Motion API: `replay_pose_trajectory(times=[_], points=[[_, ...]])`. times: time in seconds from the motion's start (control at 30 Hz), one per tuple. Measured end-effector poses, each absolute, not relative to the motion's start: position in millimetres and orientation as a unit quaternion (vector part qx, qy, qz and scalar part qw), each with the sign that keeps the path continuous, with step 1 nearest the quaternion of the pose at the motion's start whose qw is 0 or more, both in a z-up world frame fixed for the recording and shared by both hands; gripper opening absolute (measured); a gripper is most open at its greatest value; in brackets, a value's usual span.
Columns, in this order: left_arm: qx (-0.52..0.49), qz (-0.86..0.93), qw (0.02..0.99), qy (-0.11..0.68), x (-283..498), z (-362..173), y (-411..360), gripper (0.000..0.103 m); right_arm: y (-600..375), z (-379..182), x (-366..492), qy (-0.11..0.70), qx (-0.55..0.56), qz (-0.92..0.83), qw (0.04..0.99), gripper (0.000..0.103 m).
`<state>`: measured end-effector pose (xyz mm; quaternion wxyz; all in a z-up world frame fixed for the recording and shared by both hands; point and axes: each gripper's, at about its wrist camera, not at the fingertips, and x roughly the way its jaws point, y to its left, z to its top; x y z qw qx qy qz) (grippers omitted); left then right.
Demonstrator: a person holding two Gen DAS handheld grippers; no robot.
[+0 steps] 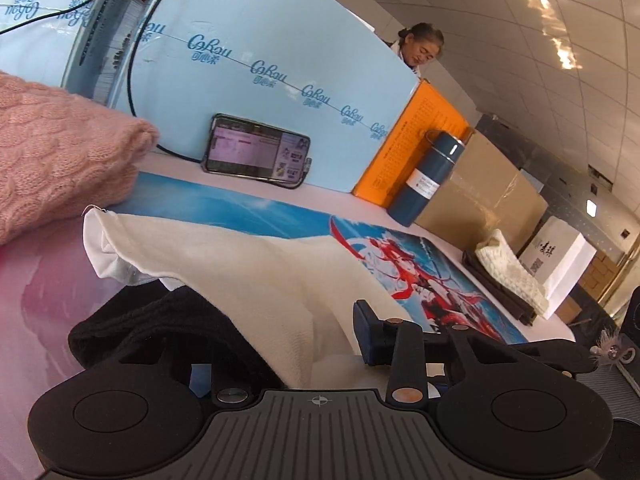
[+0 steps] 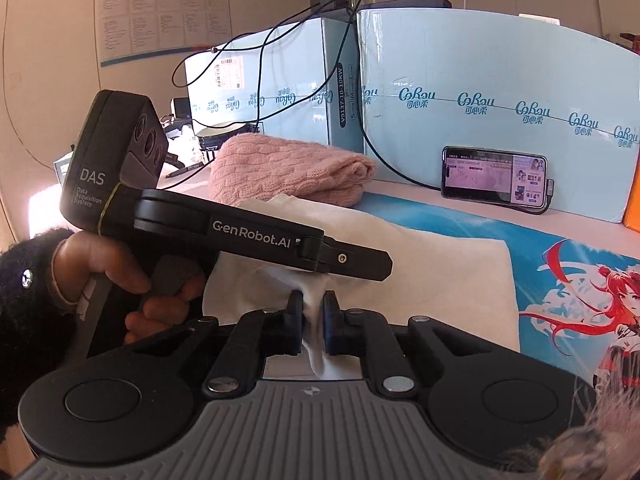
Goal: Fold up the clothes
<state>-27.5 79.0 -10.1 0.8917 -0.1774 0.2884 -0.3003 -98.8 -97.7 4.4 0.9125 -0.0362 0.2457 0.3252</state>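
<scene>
A cream-white garment (image 1: 224, 264) lies partly folded on the printed mat; it also shows in the right wrist view (image 2: 420, 276). My right gripper (image 2: 313, 320) is shut on a bunched edge of the white garment. My left gripper (image 1: 280, 344) shows only its right finger (image 1: 366, 332); the left finger is hidden under the draped cloth and a black sleeve, so its state is unclear. In the right wrist view the left gripper's black body (image 2: 256, 236) hovers over the garment just beyond my right fingertips. A folded pink knit sweater (image 2: 288, 172) rests behind the garment.
A phone (image 1: 256, 154) leans on light blue boxes (image 1: 256, 40) at the back, with a cable. A dark blue flask (image 1: 428, 178), an orange box (image 1: 416, 136) and a cardboard box (image 1: 480, 196) stand at right. A folded cream knit on dark cloth (image 1: 512, 272) lies near the table's right edge.
</scene>
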Motion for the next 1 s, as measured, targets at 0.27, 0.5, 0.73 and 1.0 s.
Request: replay_pose_trajectory(times=[0.27, 0.5, 0.73, 1.0], points=[[-0.126, -0.195, 0.927, 0.295, -35, 8, 99, 0.084, -119, -8, -109, 0.256, -0.034, 0.309, 0.915, 0.023], [-0.132, -0.128, 0.953, 0.242, -38, 33, 135, 0.089, -102, -13, -112, 0.242, -0.051, 0.354, 0.902, 0.066], [-0.111, -0.145, 0.923, 0.339, 31, 17, 111, 0.09, -97, -19, -102, 0.262, -0.031, 0.334, 0.905, 0.075], [-0.033, -0.143, 0.93, 0.337, 45, 27, 67, 0.013, -120, -24, -87, 0.269, 0.05, 0.321, 0.906, 0.01]])
